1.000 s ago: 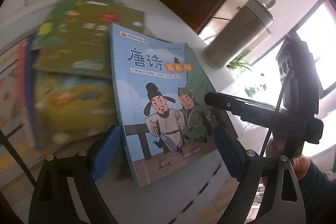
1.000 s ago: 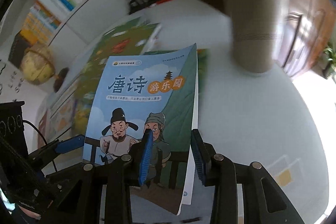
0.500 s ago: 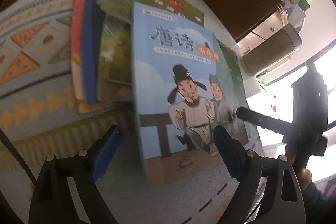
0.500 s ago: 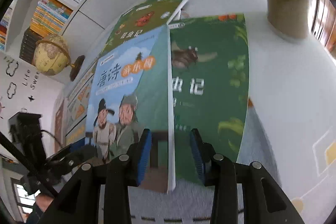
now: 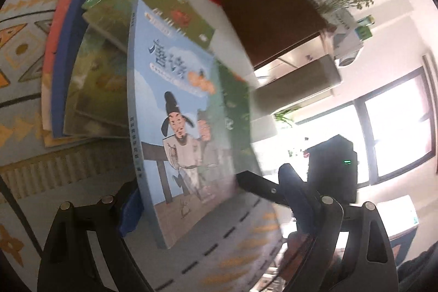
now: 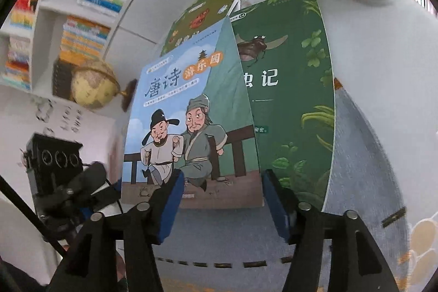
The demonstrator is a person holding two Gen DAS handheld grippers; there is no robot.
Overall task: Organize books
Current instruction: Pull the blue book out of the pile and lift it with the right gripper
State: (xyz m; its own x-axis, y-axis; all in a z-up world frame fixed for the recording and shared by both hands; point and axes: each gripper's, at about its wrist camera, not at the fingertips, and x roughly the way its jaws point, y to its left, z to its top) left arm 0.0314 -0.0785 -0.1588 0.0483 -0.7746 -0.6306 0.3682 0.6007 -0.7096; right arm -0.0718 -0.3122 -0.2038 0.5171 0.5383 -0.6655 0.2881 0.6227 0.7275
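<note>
The right gripper (image 6: 219, 201), whose jaws have just been opening, stands half open with one blue book's (image 6: 191, 127) near edge between its pads, apparently unclamped. The left gripper (image 5: 210, 212) gapes wide around the same book (image 5: 180, 122), gripping nothing. Beyond lie two green books (image 6: 290, 106) on the right and a fanned pile of about four on the left (image 5: 90, 78).

poetry book (image 6: 189, 125) atop beetle book (image 6: 295, 106) (overlapping), globe (image 6: 93, 86) left

Bright window (image 5: 394, 125), dark wooden cabinet (image 5: 262, 18), white bookshelf (image 6: 68, 26)
</note>
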